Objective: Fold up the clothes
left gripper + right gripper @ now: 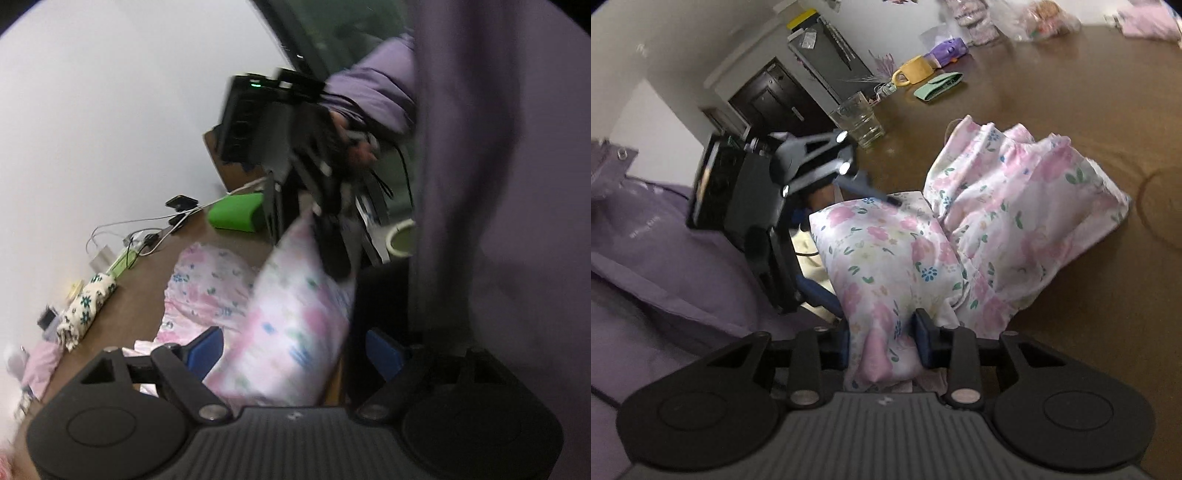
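Observation:
A pink floral garment [1008, 221] lies bunched on the brown table [1071, 92]. Its near part is lifted off the table edge. My right gripper [884, 341] is shut on a fold of this garment near its lower edge. In the left wrist view the same garment [291, 317] hangs between my wide-open left gripper [295, 350], whose blue pads stand apart on either side of the cloth. The right gripper [332, 236] shows there, pinching the cloth's top corner. The left gripper [820, 236] shows in the right wrist view beside the cloth.
A drinking glass [858, 120], a yellow mug [914, 72], a green pouch [938, 85] and bags stand at the table's far side. A green block [236, 212], cables, a rolled floral cloth [86, 308] and a pink cloth [40, 363] lie along the wall. The person's purple jacket [498, 184] is close.

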Demonstrator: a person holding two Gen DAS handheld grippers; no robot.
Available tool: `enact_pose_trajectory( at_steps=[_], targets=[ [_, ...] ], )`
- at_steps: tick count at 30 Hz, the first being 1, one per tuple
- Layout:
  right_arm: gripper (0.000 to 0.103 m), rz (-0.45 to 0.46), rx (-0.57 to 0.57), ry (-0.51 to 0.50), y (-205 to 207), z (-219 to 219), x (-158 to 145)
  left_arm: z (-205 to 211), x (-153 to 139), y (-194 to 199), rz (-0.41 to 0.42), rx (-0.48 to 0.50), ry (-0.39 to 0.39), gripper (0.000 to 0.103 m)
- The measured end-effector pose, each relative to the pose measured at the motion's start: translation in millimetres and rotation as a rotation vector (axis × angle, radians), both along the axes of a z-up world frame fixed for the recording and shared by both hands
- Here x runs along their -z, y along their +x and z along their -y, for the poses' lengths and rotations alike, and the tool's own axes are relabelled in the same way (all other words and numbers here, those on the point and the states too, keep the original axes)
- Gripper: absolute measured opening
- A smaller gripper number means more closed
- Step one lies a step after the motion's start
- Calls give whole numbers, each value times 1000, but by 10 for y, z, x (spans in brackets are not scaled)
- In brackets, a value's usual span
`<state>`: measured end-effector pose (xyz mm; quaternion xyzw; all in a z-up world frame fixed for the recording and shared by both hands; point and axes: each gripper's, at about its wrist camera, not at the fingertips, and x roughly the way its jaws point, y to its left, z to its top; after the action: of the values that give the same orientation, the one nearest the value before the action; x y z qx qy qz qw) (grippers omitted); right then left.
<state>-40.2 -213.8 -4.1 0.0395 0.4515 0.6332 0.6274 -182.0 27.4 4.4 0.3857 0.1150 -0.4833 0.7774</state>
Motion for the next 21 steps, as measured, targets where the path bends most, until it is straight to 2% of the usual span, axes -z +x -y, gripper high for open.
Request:
enact_pose_trajectory(
  at_steps=[2,4,5,6,7,8,9,10,11,12,14,18,19,21],
  targets=[
    [32,-24,-20,10,2,-18,4,29,43,49,-29,-8,10,82],
    [32,-36,-44,20,-45,-54,-24,40,27,149,-104,-6,-1,66],
    [32,-31,-49,19,-79,-73,-50,36,8,213,-153,-5,-6,52],
    [34,-11,-44,10,-116,-88,-80,17,-10,294,-218,-14,-20,48],
    [40,19,-18,10,-155,-67,-117,-7,-27,380,-289,-28,-38,46],
    [53,51,17,17,-194,-24,-157,-40,-42,448,-347,-42,-66,44],
    [63,83,52,24,-233,19,-198,-82,-60,515,-404,-57,-104,35],
    [87,129,98,41,-287,83,-238,-137,-80,604,-483,-78,-149,32],
    [103,192,157,63,-364,158,-268,-201,-94,719,-583,-107,-197,31],
    [102,246,207,85,-437,228,-276,-253,-100,832,-671,-135,-240,31],
    [103,278,264,115,-523,285,-261,-336,-80,1002,-801,-180,-306,31],
    [101,350,362,174,-630,322,-240,-368,-79,1204,-937,-184,-337,31],
    [96,335,381,176,-595,322,-229,-367,-80,1257,-981,-178,-344,31],
    [84,230,393,183,-476,321,-165,-401,-64,1356,-1069,-190,-374,32]
  ],
)
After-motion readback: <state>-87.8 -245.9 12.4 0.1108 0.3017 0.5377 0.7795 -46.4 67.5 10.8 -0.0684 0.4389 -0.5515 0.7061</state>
